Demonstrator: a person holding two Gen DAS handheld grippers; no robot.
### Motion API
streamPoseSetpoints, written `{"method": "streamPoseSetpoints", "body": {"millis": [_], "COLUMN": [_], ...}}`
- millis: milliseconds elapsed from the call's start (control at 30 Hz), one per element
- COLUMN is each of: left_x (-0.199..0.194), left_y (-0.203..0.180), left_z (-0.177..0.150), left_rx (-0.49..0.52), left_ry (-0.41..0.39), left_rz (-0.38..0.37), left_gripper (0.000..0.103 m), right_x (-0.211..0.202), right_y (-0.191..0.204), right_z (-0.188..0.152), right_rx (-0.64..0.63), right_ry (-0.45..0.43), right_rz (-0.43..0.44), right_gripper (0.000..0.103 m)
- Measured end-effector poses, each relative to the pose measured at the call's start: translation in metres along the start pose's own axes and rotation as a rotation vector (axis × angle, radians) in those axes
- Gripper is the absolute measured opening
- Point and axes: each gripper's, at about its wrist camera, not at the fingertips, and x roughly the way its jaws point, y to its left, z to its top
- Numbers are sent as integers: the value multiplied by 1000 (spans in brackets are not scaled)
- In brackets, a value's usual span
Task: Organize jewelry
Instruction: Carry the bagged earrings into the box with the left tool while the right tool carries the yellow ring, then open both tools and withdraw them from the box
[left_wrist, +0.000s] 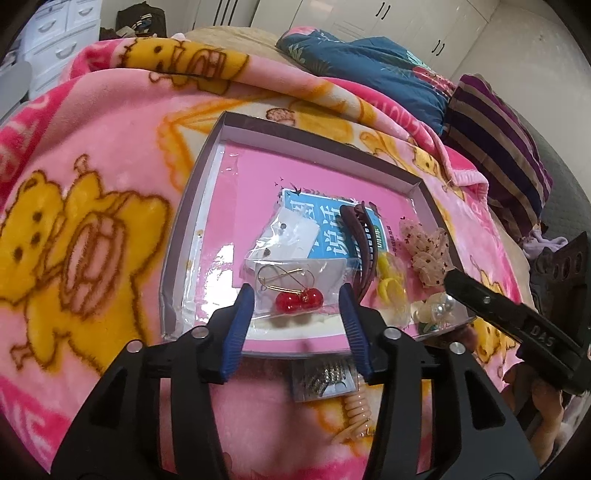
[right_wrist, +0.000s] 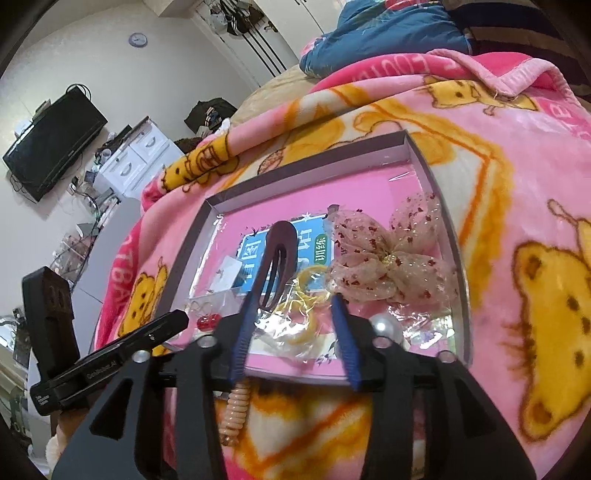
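Observation:
A shallow box (left_wrist: 192, 206) with a pink lining lies on the bed. My left gripper (left_wrist: 296, 301) is open over its near edge, and a clear bag of red ball earrings (left_wrist: 299, 299) lies between the fingers. Beside it sit a white earring card (left_wrist: 295, 230), a brown hair clip (left_wrist: 360, 240), bagged yellow hair ties (left_wrist: 391, 286), a lace bow (left_wrist: 424, 254) and a pearl piece (left_wrist: 441, 306). My right gripper (right_wrist: 297, 299) is open above the yellow hair ties (right_wrist: 303, 317), with the brown clip (right_wrist: 277, 258) just ahead and the bow (right_wrist: 384, 258) to the right.
A peach spiral hair tie (right_wrist: 236, 406) and a small packet (left_wrist: 321, 376) lie on the pink bear blanket (left_wrist: 92, 221) in front of the box. Blue and striped pillows (left_wrist: 369, 70) lie behind it. White drawers (right_wrist: 136, 158) and a wall TV (right_wrist: 55, 136) stand to the far left.

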Motion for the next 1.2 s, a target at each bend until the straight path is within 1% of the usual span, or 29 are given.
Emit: {"method": "streamPoseSetpoints", "body": {"millis": [100,133,167,200,267,333,400,433,500,567,633,667,833,1200], "left_x": [-5,-6,-9,-11,-15,-19,-24,-26,-31,-34,-39,-41,-56,-85], "left_y": [0,0,0,0,1,1,-1,-2,-2,-2,-3,-3,-5,-15], "left_z": [-1,-2,-2,-3,-5,-8,-10,-11,-14,-16,-17,-18,-20,-22], "left_rx": [-2,-2,-4,-8,-17,-25,-27,-28,-34,-44,-49,-51,-59,-53], "left_ry": [-7,-11,-19,-25,-31,-33,-39,-44,-53,-54,-56,-58,-76,-118], "left_rz": [7,9,11,13,11,14,21,26,32,30,31,34,39,31], "left_gripper": [47,48,49,54,61,63,70,71,80,87,89,92,94,94], "right_x": [-10,-14,-16,-20,-25,-29,-35,-37,-42,-46,-52,-55,-69,-106], "right_y": [0,0,-1,-1,-1,-1,-1,-1,1,1,3,3,4,5], "right_z": [-2,-3,-3,-3,-5,-6,-7,-8,-10,-11,-13,-14,-15,-14], "right_rx": [4,6,10,14,13,13,18,18,20,21,17,17,21,26], "right_ry": [-14,-19,-25,-33,-39,-44,-52,-53,-59,-65,-71,-77,-100,-161], "right_rz": [8,10,11,9,5,0,2,4,4,7,8,12,19,41], "right_gripper": [53,59,62,66,69,76,78,80,83,85,86,86,89,90]}}
